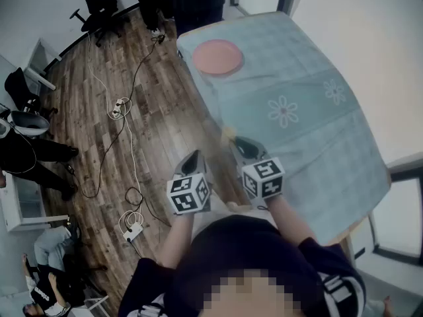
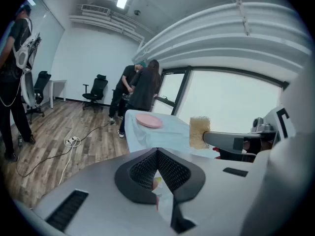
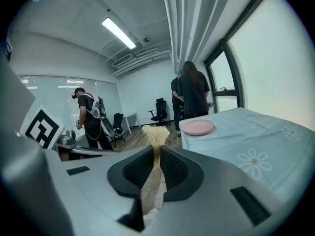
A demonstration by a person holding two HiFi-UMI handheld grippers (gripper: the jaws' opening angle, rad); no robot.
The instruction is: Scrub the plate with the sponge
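Observation:
A pink plate (image 1: 217, 57) lies at the far end of a table with a pale blue cloth (image 1: 310, 111). It also shows in the left gripper view as the plate (image 2: 148, 121) and in the right gripper view as the plate (image 3: 197, 127). My right gripper (image 1: 236, 142) is shut on a yellow sponge (image 1: 228, 134), held over the table's near left edge, well short of the plate. The sponge (image 3: 156, 133) sticks out past the jaws of the right gripper (image 3: 157, 149). My left gripper (image 1: 193, 156) hangs over the floor beside it; its jaws (image 2: 157, 152) are shut, holding nothing I can make out.
Two people (image 2: 140, 90) stand at the table's far end next to the plate. Cables and a power strip (image 1: 119, 107) lie on the wooden floor to the left. Office chairs (image 1: 99, 8) and more people stand further off. A window runs along the table's right side.

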